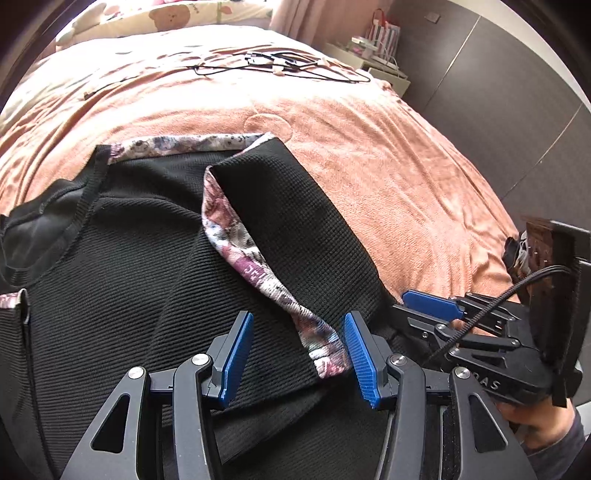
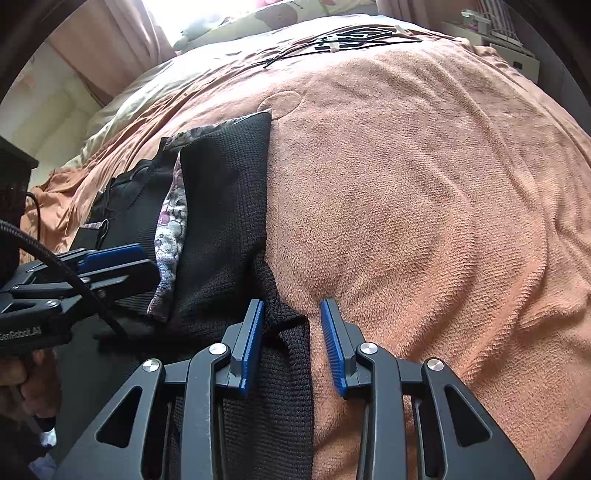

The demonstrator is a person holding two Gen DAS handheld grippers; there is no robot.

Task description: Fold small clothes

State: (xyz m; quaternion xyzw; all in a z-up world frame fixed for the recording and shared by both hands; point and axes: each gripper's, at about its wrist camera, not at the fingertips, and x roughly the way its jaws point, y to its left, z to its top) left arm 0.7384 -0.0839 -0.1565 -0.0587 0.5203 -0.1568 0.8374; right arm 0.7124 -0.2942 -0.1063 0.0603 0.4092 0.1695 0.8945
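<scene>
A black ribbed top [image 1: 129, 277] with floral trim lies flat on the peach blanket [image 1: 388, 158]. Its sleeve [image 1: 280, 221] is folded diagonally over the body. The sleeve's floral cuff [image 1: 325, 347] lies between the jaws of my left gripper [image 1: 298, 317], which is open, the cuff close to the right pad. In the right wrist view the top [image 2: 221, 206] sits left of centre. My right gripper [image 2: 291, 302] stands open over the top's right edge, where a black strip [image 2: 291, 350] lies beside its left pad and clear of the right pad. The two grippers are side by side.
Black wire hangers [image 1: 280, 62] lie at the far end of the bed. A bear-print pillow [image 1: 173, 14] and a bedside unit [image 1: 384, 70] with small items sit behind. Dark panelled doors [image 1: 498, 92] stand on the right. A hand [image 1: 543, 424] holds the right gripper.
</scene>
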